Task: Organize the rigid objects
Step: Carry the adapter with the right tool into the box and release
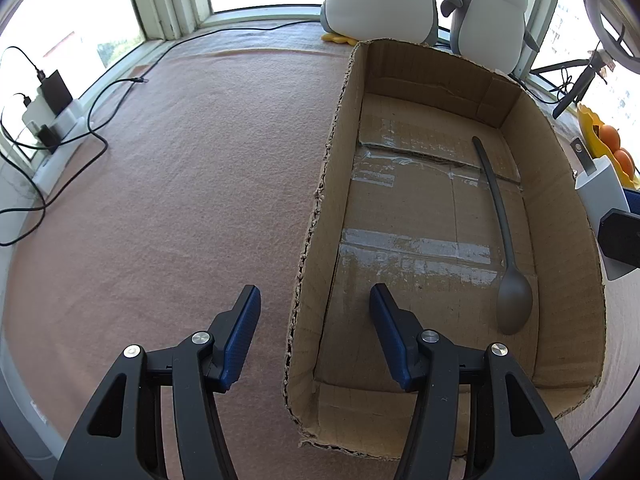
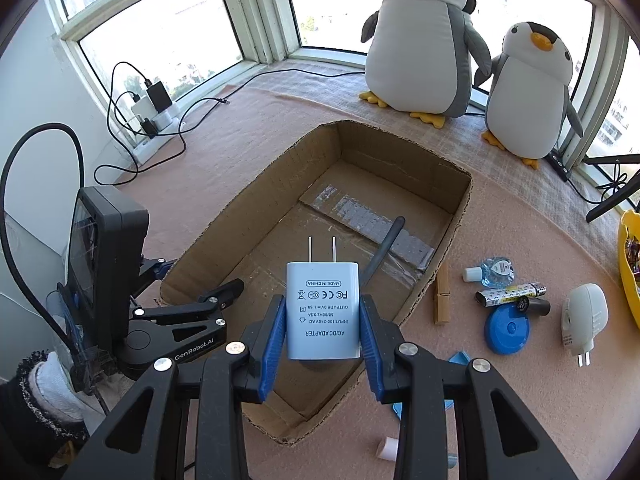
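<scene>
An open cardboard box (image 1: 320, 216) (image 2: 224, 224) lies on the pink cloth. A grey spoon (image 1: 508, 248) lies inside it along the right wall; its handle (image 2: 384, 252) shows behind the adapter. My right gripper (image 2: 323, 320) is shut on a white AC/DC adapter (image 2: 322, 308), prongs pointing away, held above the box's near end. My left gripper (image 1: 314, 300) is open and empty, straddling the box's left wall; it also shows in the right wrist view (image 2: 192, 312).
Right of the box lie a wooden clothespin (image 2: 442, 294), a small clear bottle (image 2: 494, 272), a patterned tube (image 2: 510, 294), a blue round disc (image 2: 507, 328) and a white plug-in device (image 2: 584, 316). Two plush penguins (image 2: 424, 36) stand by the window. Chargers and cables (image 2: 154, 108) sit at left.
</scene>
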`<action>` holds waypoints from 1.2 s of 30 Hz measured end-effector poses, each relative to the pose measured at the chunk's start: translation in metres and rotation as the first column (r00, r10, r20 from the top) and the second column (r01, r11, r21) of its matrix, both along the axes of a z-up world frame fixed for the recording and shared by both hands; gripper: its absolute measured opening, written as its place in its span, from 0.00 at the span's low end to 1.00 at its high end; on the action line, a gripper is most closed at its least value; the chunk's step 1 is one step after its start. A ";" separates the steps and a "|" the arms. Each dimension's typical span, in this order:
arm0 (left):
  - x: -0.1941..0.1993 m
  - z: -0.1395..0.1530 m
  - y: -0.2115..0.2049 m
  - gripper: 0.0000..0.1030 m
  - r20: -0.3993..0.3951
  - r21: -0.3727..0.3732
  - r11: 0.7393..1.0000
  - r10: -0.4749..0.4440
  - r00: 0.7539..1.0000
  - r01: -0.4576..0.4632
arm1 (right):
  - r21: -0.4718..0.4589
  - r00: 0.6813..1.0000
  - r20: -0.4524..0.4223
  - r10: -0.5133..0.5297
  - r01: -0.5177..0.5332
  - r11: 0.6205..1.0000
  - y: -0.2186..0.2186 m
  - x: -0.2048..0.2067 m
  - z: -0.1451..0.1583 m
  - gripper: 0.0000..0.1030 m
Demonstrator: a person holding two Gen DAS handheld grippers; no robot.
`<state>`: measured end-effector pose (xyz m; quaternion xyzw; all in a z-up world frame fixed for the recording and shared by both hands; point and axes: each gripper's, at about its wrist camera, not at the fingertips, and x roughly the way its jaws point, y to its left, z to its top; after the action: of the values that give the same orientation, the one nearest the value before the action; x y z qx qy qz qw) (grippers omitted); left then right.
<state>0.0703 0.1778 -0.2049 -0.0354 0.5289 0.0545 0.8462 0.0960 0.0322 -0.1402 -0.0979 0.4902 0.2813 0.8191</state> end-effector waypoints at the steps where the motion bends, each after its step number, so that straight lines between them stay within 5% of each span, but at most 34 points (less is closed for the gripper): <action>1: 0.000 0.000 0.000 0.55 0.000 0.000 1.000 0.000 1.000 0.000 | -0.001 1.000 -0.002 0.002 -0.002 1.000 0.002 0.000 -0.001 0.31; 21: 0.000 -0.001 0.000 0.55 0.001 -0.001 1.000 0.000 1.000 0.000 | -0.029 1.000 -0.022 0.014 -0.015 0.999 0.022 0.012 -0.022 0.37; 23: 0.000 -0.001 0.000 0.55 0.001 0.000 1.000 -0.001 1.000 0.001 | -0.023 1.000 -0.018 0.000 -0.001 1.000 0.018 0.014 -0.019 0.45; 36: -0.002 -0.002 0.003 0.55 0.009 -0.008 1.000 -0.019 1.000 0.019 | 0.011 0.994 0.060 -0.090 0.090 0.996 -0.027 -0.013 0.035 0.45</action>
<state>0.0680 0.1806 -0.2069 -0.0339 0.5256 0.0442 0.8489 0.0829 0.0054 -0.1055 -0.0810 0.4679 0.2428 0.8459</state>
